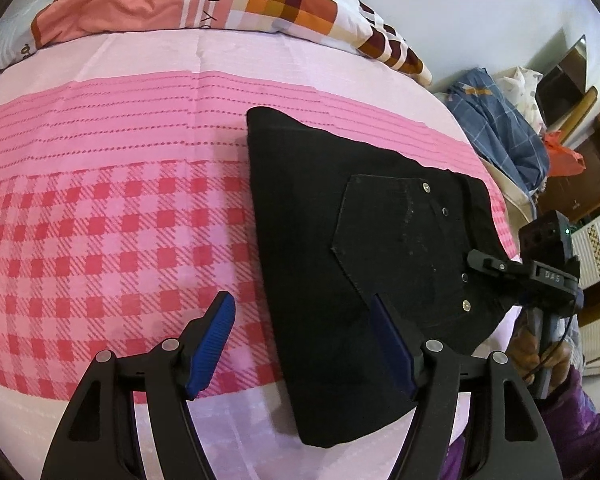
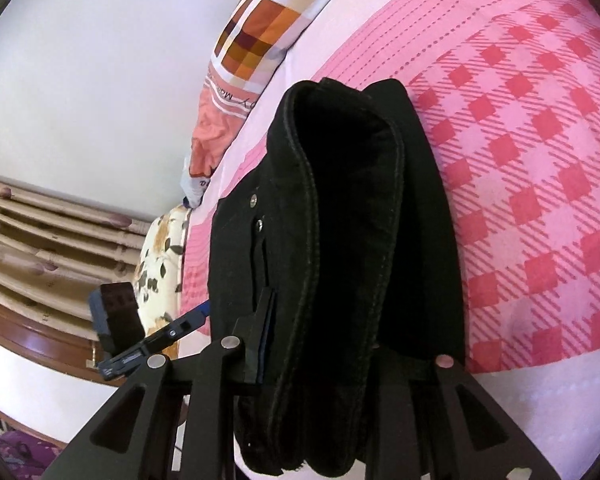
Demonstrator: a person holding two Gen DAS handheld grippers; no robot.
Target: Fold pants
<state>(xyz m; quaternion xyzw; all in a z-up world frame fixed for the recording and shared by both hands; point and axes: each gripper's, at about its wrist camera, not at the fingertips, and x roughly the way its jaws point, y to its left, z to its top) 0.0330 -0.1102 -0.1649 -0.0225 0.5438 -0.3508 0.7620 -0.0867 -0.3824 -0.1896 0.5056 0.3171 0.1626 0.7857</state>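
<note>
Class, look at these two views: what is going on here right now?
A person holding a gripper in each hand is folding black pants on a bed with a pink checked sheet. The pants already lie folded into a compact stack. The right gripper is clamped on the thick waistband end of the stack. The left gripper hovers over the near edge, jaws open, one finger over the sheet and one over the pants, gripping nothing.

One pair of black pants (image 1: 340, 240), folded. One pink checked bed sheet (image 1: 100, 220). One patchwork pillow (image 1: 260, 0). Two grippers: left gripper (image 1: 304, 340), right gripper (image 1: 486, 262). Four rivets on the pocket (image 1: 396, 248).
</note>
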